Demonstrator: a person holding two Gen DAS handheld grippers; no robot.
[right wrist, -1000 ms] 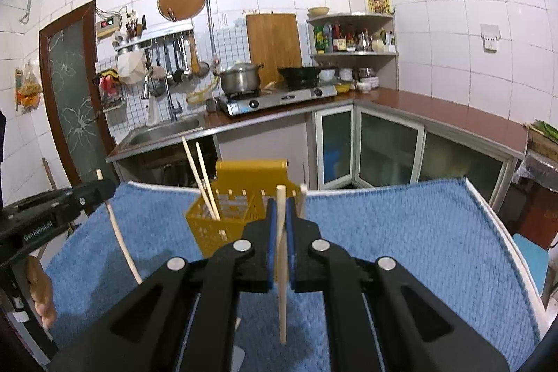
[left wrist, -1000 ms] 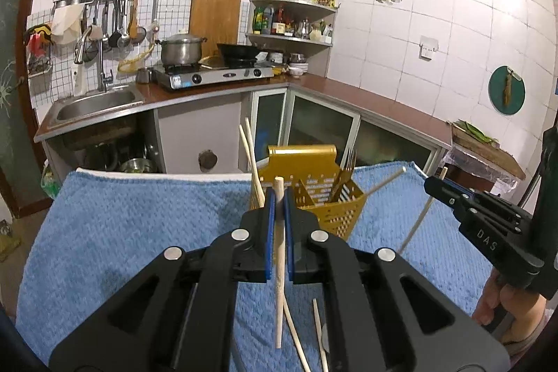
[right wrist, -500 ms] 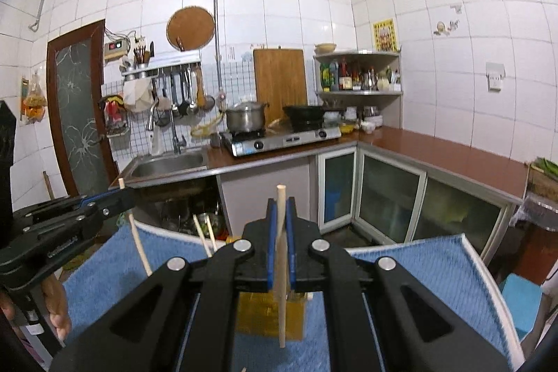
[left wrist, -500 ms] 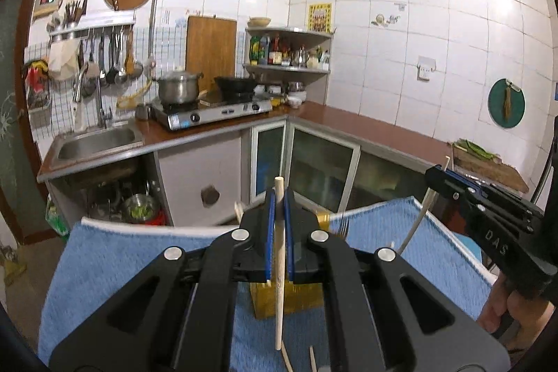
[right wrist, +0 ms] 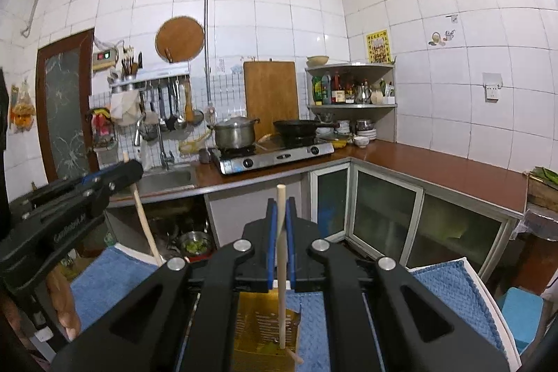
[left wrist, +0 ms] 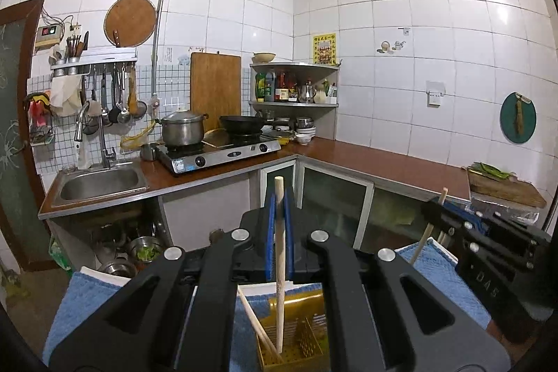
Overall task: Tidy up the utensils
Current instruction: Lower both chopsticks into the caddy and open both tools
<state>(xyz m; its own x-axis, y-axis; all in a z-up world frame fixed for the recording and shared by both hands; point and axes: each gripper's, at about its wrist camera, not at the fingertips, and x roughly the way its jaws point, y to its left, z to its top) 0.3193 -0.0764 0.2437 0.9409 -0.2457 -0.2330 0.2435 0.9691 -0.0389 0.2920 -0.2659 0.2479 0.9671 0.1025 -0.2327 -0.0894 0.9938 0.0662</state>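
Note:
My left gripper (left wrist: 279, 208) is shut on a wooden chopstick (left wrist: 279, 267) held upright; its lower end hangs inside the yellow utensil basket (left wrist: 307, 333) below, beside another chopstick (left wrist: 256, 325) leaning there. My right gripper (right wrist: 280, 211) is shut on a second upright chopstick (right wrist: 281, 271) whose tip hangs over the same basket (right wrist: 259, 326). Each gripper shows in the other's view: the right one (left wrist: 436, 208) at the right, the left one (right wrist: 129, 168) at the left, each with its chopstick.
The basket stands on a blue towel (left wrist: 439, 271) over a table. Behind are the kitchen counter (left wrist: 383, 162), a sink (left wrist: 99, 180), a gas stove (left wrist: 219, 152) with a pot and a pan, and glass-fronted cabinets (right wrist: 383, 208).
Both grippers have risen and tilted up with their chopsticks, coming over the basket. The basket has dropped to the bottom of both views, and the chopstick tips now hang in or over it.

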